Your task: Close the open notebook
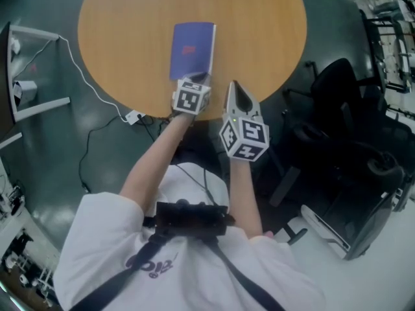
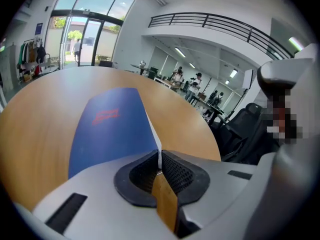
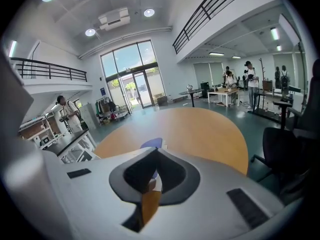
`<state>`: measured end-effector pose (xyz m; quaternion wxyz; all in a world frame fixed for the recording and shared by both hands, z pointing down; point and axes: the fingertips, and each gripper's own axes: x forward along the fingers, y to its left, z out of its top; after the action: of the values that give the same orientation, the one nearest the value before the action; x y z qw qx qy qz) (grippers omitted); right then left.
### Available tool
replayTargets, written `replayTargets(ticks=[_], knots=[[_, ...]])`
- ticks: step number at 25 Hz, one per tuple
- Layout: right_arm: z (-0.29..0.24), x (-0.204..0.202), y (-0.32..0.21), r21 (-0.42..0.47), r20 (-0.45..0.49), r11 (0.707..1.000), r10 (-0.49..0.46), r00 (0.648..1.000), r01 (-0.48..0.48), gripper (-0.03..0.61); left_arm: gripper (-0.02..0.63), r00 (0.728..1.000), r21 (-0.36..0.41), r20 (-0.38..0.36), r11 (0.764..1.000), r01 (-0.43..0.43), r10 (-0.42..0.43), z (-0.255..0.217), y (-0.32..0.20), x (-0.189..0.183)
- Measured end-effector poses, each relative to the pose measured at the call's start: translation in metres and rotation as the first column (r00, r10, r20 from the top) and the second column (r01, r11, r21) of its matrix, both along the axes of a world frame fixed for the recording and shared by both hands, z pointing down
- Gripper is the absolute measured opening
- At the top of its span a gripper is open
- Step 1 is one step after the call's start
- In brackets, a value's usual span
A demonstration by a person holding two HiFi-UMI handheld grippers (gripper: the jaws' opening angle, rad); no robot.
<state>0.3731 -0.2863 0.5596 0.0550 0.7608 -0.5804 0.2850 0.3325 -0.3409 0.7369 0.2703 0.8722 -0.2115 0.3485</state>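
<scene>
I judge the closing all but done. The blue-covered paper notebook (image 1: 192, 49) lies near the front edge of the round wooden table (image 1: 259, 37), and its cover looks down. My left gripper (image 2: 159, 156) pinches the cover's near edge, jaws almost together. The next move is to let go cleanly. My right gripper (image 3: 152, 153) hovers beside it, closed and empty.

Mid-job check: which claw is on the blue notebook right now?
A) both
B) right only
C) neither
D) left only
D: the left claw is pinched on the near edge of the blue notebook, while the right claw sits apart from it, with nothing between its tips.
</scene>
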Motion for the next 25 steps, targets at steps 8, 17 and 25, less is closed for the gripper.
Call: replayTargets(ticks=[8,17,25], knots=[[0.008,0.0,0.013,-0.008,0.019,1.0,0.021,1.0,-0.02,0.023,0.032,1.0,-0.087,0.018,0.996,-0.014,0.015,0.014,0.008,0.007],[-0.004,-0.008,0.012,0.025,-0.009,1.0,0.008,1.0,-0.008,0.023,0.032,0.993,-0.049,-0.117,0.998,-0.039,0.033,-0.021,0.013,0.001],[-0.05,-0.055,0.0,0.119,-0.091,0.991,-0.057,0.994,0.068,0.022,0.032,0.972,0.11,-0.232,0.992,0.067,-0.04,-0.094,-0.015,-0.063]])
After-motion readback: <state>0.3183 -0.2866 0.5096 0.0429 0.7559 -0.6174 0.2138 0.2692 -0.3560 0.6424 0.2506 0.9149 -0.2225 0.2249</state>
